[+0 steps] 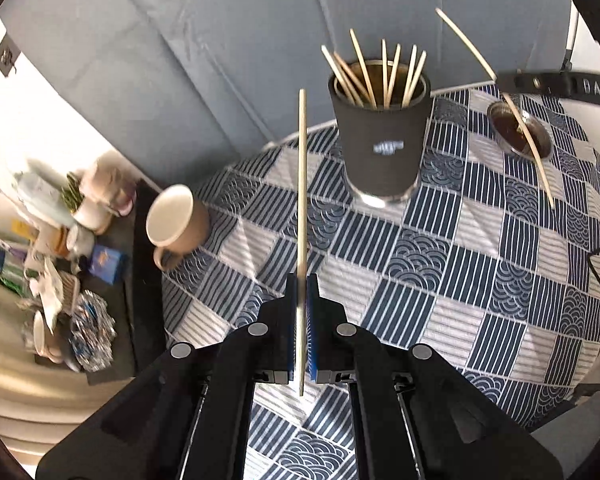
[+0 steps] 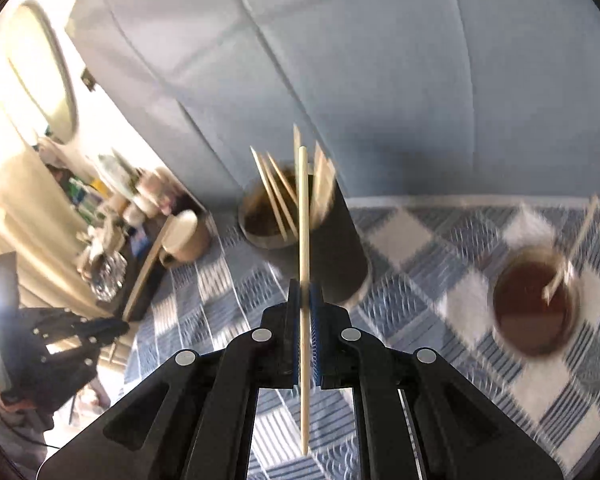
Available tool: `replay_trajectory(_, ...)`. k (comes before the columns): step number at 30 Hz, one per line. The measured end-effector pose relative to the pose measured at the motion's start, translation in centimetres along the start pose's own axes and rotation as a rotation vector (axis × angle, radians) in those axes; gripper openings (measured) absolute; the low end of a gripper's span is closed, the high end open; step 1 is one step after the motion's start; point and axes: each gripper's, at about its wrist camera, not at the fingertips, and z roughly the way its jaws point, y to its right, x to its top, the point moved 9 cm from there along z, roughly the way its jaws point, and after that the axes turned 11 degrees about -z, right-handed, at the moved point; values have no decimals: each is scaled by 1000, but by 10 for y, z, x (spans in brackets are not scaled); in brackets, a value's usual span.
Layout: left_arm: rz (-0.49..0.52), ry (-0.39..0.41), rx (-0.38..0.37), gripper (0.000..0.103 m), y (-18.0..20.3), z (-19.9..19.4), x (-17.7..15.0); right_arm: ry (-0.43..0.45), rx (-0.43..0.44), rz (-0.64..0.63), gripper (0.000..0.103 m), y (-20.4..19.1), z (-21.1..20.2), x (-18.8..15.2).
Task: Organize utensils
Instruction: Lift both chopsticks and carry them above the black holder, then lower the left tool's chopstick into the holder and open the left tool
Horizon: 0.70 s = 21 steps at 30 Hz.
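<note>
both grippers are clamped on a chopstick: left gripper (image 1: 301,280) on one chopstick (image 1: 301,184), right gripper (image 2: 305,290) on another chopstick (image 2: 303,216). the black cup (image 1: 380,140) stands at one o'clock; each should tip its stick upright before letting go.

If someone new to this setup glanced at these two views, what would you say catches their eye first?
Probably the single chopstick clamped upright in the left gripper, mirrored by another chopstick pinched in the right gripper. Next comes the black cup bristling with chopsticks at the far edge of the blue patterned tablecloth. A beige mug lies on its side to the cup's left.
</note>
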Motion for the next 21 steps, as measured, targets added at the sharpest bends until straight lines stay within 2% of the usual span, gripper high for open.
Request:
replay_trajectory(4,14,33,0,5,1,-4,23,51,20,11,5,1,-3,29)
replay_trajectory(9,-6,82,-71,5,4,-6,62,101,24,6,5,3,-4,58)
replay_trajectory(14,17,103,-105,5,13,3,97,95,14,12,5,9,9,74)
replay_trajectory(21,-14,141,-225,5,30,11,141,105,-5,-6,5,10,27,97)
